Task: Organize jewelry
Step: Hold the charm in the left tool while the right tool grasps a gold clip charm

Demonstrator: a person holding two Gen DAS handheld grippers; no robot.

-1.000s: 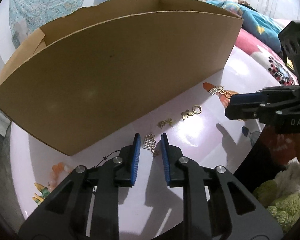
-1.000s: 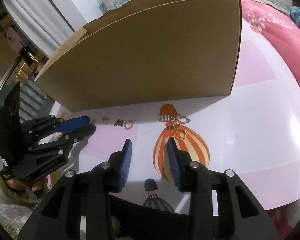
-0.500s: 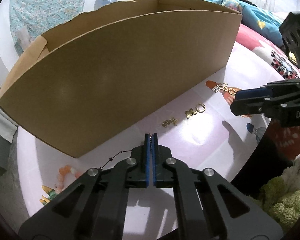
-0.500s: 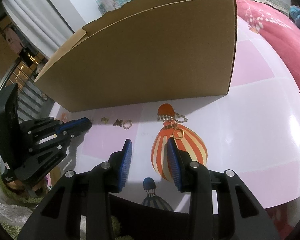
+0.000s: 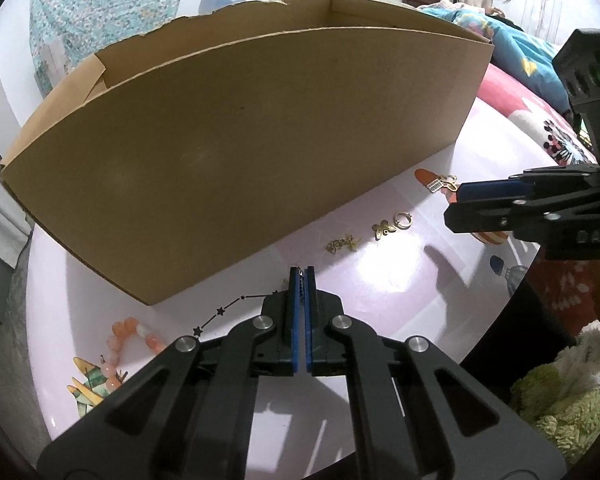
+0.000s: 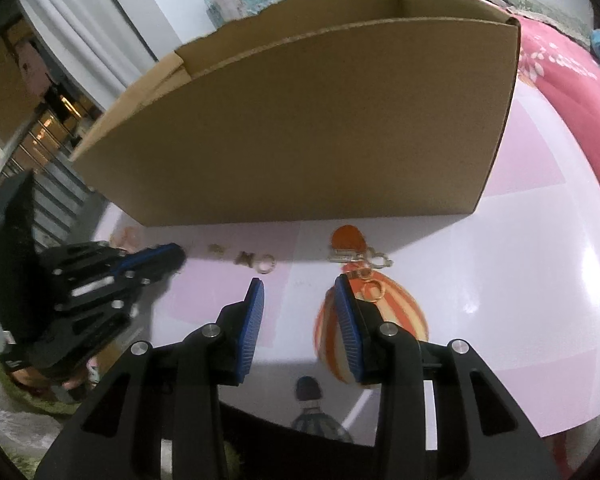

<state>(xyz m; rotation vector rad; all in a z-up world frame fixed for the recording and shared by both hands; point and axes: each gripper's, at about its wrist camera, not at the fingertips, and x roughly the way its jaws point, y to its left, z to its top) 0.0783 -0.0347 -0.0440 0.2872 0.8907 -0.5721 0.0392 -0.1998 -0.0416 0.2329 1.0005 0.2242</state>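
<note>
Left wrist view: my left hand-held gripper (image 5: pixel 300 276) is clamped on a small gold charm (image 5: pixel 299 269), pinched at the tips so it lifts cleanly off the bench (image 5: pixel 400 280) toward the cardboard box (image 5: pixel 240 152). Right wrist view: my right hand-held gripper (image 6: pixel 300 292) hangs parted and empty, waiting near the gold rings (image 6: pixel 371 289).
</note>
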